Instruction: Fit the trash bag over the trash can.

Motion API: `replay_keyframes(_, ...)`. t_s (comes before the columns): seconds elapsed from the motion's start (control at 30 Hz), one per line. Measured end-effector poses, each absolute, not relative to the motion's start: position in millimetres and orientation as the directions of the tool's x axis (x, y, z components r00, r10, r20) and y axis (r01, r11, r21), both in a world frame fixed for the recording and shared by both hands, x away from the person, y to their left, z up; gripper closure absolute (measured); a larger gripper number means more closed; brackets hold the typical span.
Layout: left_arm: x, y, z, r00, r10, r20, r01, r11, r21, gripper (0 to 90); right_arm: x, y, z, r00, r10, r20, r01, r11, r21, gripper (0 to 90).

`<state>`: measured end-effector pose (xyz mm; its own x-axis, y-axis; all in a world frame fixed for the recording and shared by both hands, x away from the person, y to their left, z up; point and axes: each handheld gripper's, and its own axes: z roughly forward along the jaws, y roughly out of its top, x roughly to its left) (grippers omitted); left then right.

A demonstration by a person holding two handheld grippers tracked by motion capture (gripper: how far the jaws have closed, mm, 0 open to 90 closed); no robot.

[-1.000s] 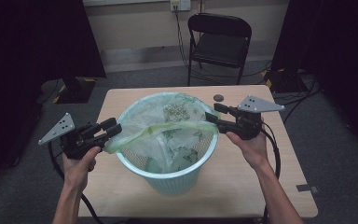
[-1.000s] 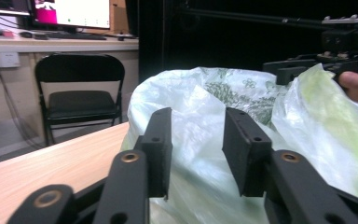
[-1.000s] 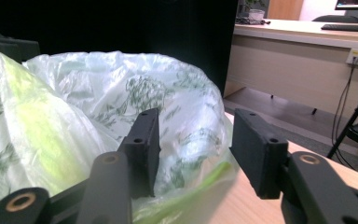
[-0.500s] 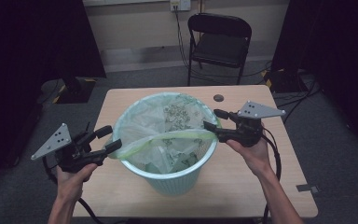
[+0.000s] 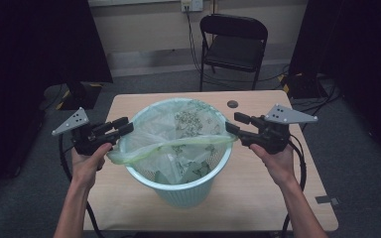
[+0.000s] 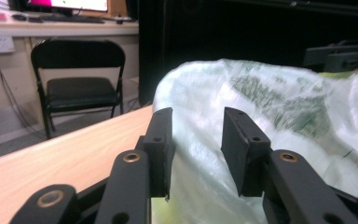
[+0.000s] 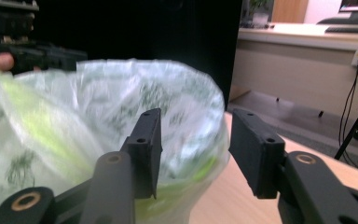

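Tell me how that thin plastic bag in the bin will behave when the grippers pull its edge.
The bag is probably floppy: its near edge sags in a loose band across the bin mouth. It looks thin and see-through, so likely very light and apt to stretch or tear under a hard pull. The film may slip from the left gripper, whose jaws show a gap.

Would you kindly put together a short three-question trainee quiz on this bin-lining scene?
1. True or false: the bin lies tipped on its side.
2. Which side of the bag is already stretched over the bin's rim: A, the far side, or B, the near side?
3. What small dark thing lies on the table beyond the right gripper?

Key: 1 false, it stands upright. 2 A; the near edge hangs across the opening, between the left gripper and the right. 3 A small round disc.
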<state>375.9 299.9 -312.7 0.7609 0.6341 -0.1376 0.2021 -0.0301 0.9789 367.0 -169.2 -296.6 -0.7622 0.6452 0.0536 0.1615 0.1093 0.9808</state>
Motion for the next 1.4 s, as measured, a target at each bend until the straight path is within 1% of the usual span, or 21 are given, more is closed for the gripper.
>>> replay_keyframes(0.07, 370, 302, -312, 0.755, 0.644, -0.125, 0.192, -0.035, 0.981, 67.9, 368, -166, -302, -0.771, 0.635, 0.055, 0.173, 0.126, 0.977, 59.8)
replay_keyframes(0.1, 367, 303, -311, 0.757, 0.643, -0.117, 0.187, -0.042, 0.981, 67.9, 369, -166, -303, -0.778, 0.626, 0.062, 0.175, 0.12, 0.977, 62.7)
replay_keyframes(0.13, 361, 304, -311, 0.755, 0.646, -0.114, 0.185, -0.044, 0.982, 67.7, 370, -164, -303, -0.786, 0.615, 0.065, 0.175, 0.12, 0.977, 63.7)
replay_keyframes(0.2, 354, 305, -311, 0.753, 0.647, -0.117, 0.183, -0.036, 0.982, 67.5, 373, -160, -302, -0.785, 0.618, 0.028, 0.151, 0.147, 0.978, 63.7)
replay_keyframes(0.23, 348, 306, -312, 0.752, 0.65, -0.105, 0.172, -0.039, 0.984, 67.2, 375, -160, -302, -0.789, 0.613, 0.026, 0.151, 0.153, 0.977, 63.9)
replay_keyframes(0.3, 342, 309, -313, 0.761, 0.638, -0.122, 0.18, -0.027, 0.983, 66.2, 384, -159, -300, -0.805, 0.591, 0.043, 0.168, 0.157, 0.973, 65.9)
replay_keyframes(0.4, 335, 314, -312, 0.78, 0.614, -0.122, 0.181, -0.034, 0.983, 65.7, 396, -155, -299, -0.819, 0.573, 0.038, 0.165, 0.171, 0.971, 68.8)
replay_keyframes(0.43, 336, 314, -311, 0.788, 0.603, -0.122, 0.18, -0.037, 0.983, 65.4, 400, -154, -299, -0.822, 0.568, 0.039, 0.165, 0.173, 0.971, 68.8)
replay_keyframes(0.53, 348, 314, -308, 0.784, 0.603, -0.148, 0.18, 0.006, 0.984, 56.1, 419, -148, -300, -0.836, 0.546, 0.049, 0.171, 0.175, 0.97, 69.3)
replay_keyframes(0.63, 370, 313, -306, 0.789, 0.577, -0.211, 0.221, 0.054, 0.974, 56.5, 426, -143, -299, -0.842, 0.538, 0.033, 0.161, 0.192, 0.968, 66.9)
replay_keyframes(0.73, 387, 308, -307, 0.765, 0.61, -0.206, 0.242, 0.025, 0.97, 58.9, 424, -142, -297, -0.832, 0.554, 0.028, 0.153, 0.179, 0.972, 57.8)
replay_keyframes(0.8, 390, 303, -309, 0.773, 0.606, -0.186, 0.243, -0.013, 0.97, 62.3, 417, -146, -293, -0.814, 0.581, 0.024, 0.142, 0.159, 0.977, 55.5)
replay_keyframes(0.83, 388, 300, -311, 0.771, 0.615, -0.166, 0.237, -0.036, 0.971, 65.8, 413, -148, -292, -0.806, 0.591, 0.021, 0.135, 0.149, 0.98, 53.9)
replay_keyframes(0.93, 382, 300, -311, 0.757, 0.631, -0.168, 0.236, -0.024, 0.972, 66.5, 399, -155, -289, -0.793, 0.609, 0.016, 0.122, 0.133, 0.984, 53.8)
replay_keyframes(1.0, 375, 302, -310, 0.754, 0.641, -0.148, 0.224, -0.039, 0.974, 67.0, 391, -158, -291, -0.787, 0.617, 0.022, 0.133, 0.135, 0.982, 52.8)
replay_keyframes(1.1, 363, 304, -313, 0.748, 0.645, -0.156, 0.214, -0.012, 0.977, 66.6, 380, -160, -296, -0.776, 0.63, 0.031, 0.145, 0.131, 0.981, 52.1)
replay_keyframes(1.17, 355, 306, -313, 0.749, 0.647, -0.14, 0.198, -0.016, 0.98, 66.9, 374, -162, -301, -0.77, 0.637, 0.047, 0.159, 0.12, 0.98, 52.2)
replay_keyframes(1.33, 344, 308, -314, 0.755, 0.642, -0.132, 0.185, -0.016, 0.983, 66.5, 369, -161, -306, -0.757, 0.645, 0.101, 0.197, 0.078, 0.977, 55.5)
replay_keyframes(1.37, 343, 309, -314, 0.755, 0.642, -0.132, 0.186, -0.017, 0.982, 66.4, 371, -161, -306, -0.759, 0.639, 0.122, 0.217, 0.072, 0.974, 56.2)
replay_keyframes(1.4, 343, 309, -314, 0.759, 0.637, -0.133, 0.186, -0.016, 0.982, 66.4, 374, -160, -305, -0.766, 0.625, 0.15, 0.244, 0.068, 0.967, 59.9)
